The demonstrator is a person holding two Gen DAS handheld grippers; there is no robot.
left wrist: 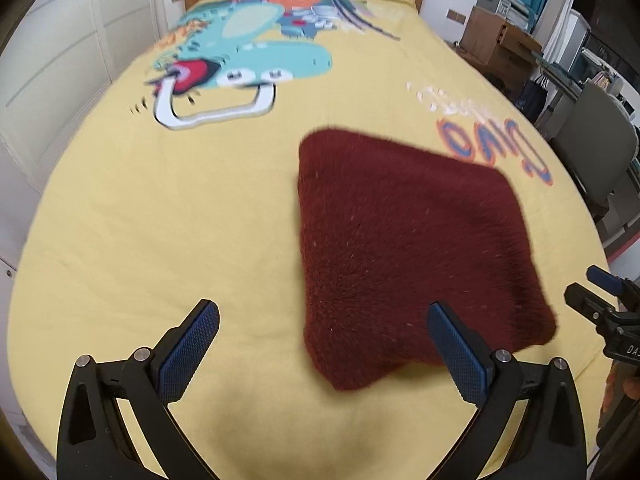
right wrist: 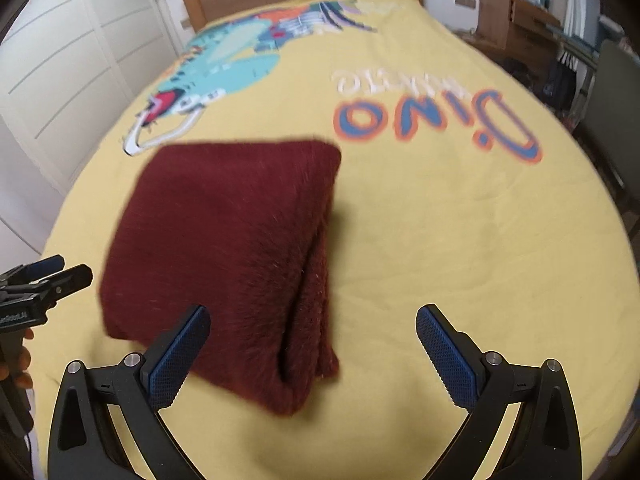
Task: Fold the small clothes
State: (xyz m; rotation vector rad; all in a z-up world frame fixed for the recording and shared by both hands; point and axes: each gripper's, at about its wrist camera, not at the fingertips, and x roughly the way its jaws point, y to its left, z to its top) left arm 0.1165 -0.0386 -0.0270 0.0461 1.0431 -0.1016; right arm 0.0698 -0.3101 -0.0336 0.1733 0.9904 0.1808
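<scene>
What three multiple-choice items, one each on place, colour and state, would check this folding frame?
1. Where does the folded garment lie?
A. on the yellow bedspread
B. on a chair
C. in a drawer

2. What colour is it?
A. teal
B. dark red
C. white

3. How does the left hand-held gripper stand?
A. shut on the garment
B. open, holding nothing
C. out of view

Answers: 1 A, it rests on the bedspread below the dinosaur print. 2 B, the fuzzy fabric is maroon. 3 B, its fingers are spread wide apart; the right hand-held gripper likewise.
</scene>
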